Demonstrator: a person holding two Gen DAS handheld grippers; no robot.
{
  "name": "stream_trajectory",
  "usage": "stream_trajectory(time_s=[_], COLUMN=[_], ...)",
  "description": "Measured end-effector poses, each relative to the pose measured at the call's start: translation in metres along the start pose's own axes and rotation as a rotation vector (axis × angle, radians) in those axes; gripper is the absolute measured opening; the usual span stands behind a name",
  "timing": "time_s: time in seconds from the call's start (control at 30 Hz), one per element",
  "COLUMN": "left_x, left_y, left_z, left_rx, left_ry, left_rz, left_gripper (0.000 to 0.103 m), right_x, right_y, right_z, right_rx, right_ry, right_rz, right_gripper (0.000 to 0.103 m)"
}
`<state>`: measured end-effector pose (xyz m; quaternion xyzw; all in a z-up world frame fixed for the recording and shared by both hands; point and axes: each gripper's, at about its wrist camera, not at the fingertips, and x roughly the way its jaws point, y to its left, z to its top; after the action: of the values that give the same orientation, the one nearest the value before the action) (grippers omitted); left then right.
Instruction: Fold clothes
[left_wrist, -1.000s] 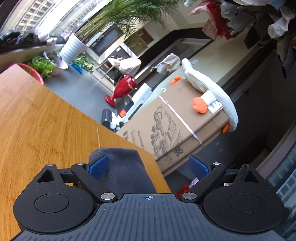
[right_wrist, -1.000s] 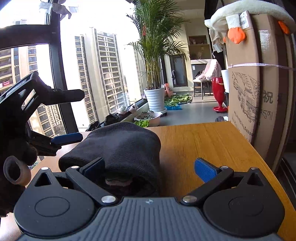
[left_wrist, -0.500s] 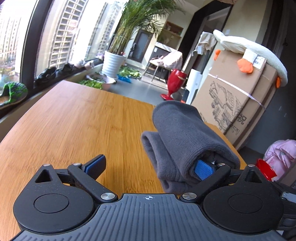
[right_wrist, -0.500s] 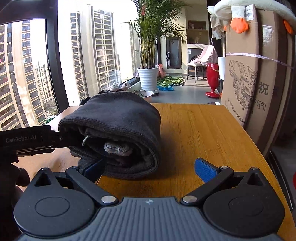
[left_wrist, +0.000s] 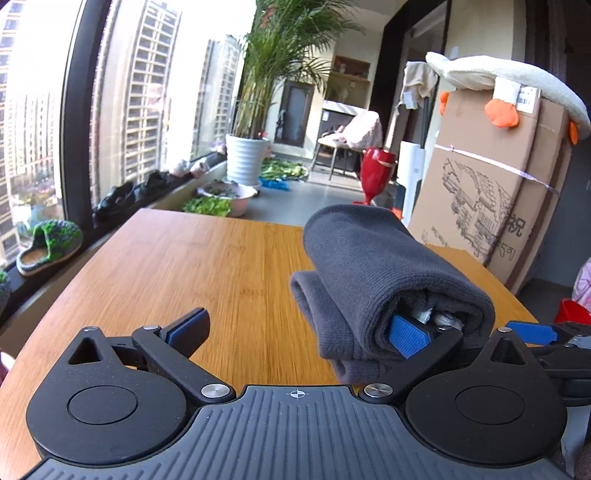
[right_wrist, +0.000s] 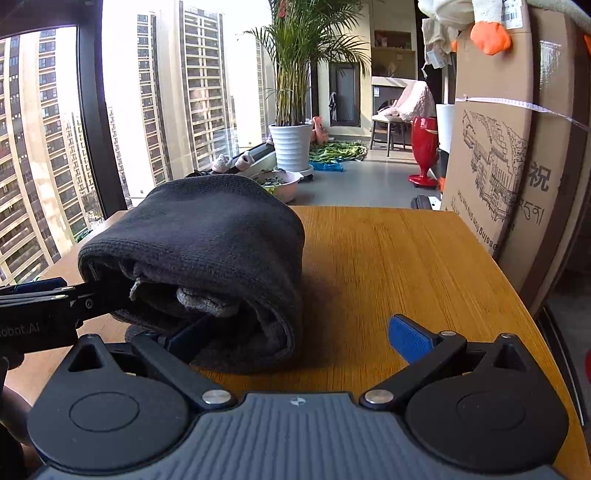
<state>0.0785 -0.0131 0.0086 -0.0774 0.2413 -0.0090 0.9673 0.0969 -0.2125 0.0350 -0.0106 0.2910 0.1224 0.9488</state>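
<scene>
A dark grey garment (left_wrist: 369, 266) lies folded into a thick roll on the wooden table (left_wrist: 177, 266). My left gripper (left_wrist: 297, 330) is open wide beside it, with its right pad (left_wrist: 408, 336) tucked into the roll's open end and its left pad over bare wood. In the right wrist view the same garment (right_wrist: 207, 236) sits at the left. My right gripper (right_wrist: 297, 338) is also open, its left finger (right_wrist: 184, 336) pushed into the folds at the roll's near end and its right pad (right_wrist: 410, 338) free above the table (right_wrist: 406, 258). Neither gripper pinches the cloth.
A tall cardboard box (left_wrist: 480, 206) with a plush toy (left_wrist: 509, 81) on top stands against the table's right edge, close to the garment. Beyond the far edge are a potted palm (right_wrist: 291, 147), a red vase (right_wrist: 424, 147) and a window sill with shoes.
My left gripper has rolled upright and swung to the garment's left side, its right finger now inside the roll's end. The right gripper has drawn back a little; the garment now rests on the table.
</scene>
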Motion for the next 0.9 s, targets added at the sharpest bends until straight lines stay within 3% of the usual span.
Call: stream_trajectory(time_s=[0.2,0.47,0.6,0.77,0.9], left_x=[-0.010,-0.072,-0.081,-0.085,-0.089], left_y=[0.004,-0.007,-0.017,-0.019,-0.020], left_z=[-0.006,-0.035,-0.040,-0.044,-0.047], left_rx=[-0.007,0.068,0.086,0.084,0.081], left_ry=[0.035,-0.022,-0.022,-0.023,-0.012], left_rz=[-0.012,-0.001,-0.007,0.008,0.002], left_gripper=[0.103,0.103,0.103,0.103,0.103], right_x=[-0.027,-0.087,-0.112,-0.120,-0.118], right_y=[-0.004,-0.020,-0.021,-0.014,-0.014], right_z=[-0.016,-0.050,-0.063,-0.064,-0.063], right_rx=[0.022,0.064,0.069,0.025,0.017], right_ry=[-0.034,-0.124,-0.190,-0.240,-0.210], right_rz=[-0.018,-0.074,-0.115,-0.135,-0.116], right_gripper=[0.103,0.103,0.103,0.103,0.103])
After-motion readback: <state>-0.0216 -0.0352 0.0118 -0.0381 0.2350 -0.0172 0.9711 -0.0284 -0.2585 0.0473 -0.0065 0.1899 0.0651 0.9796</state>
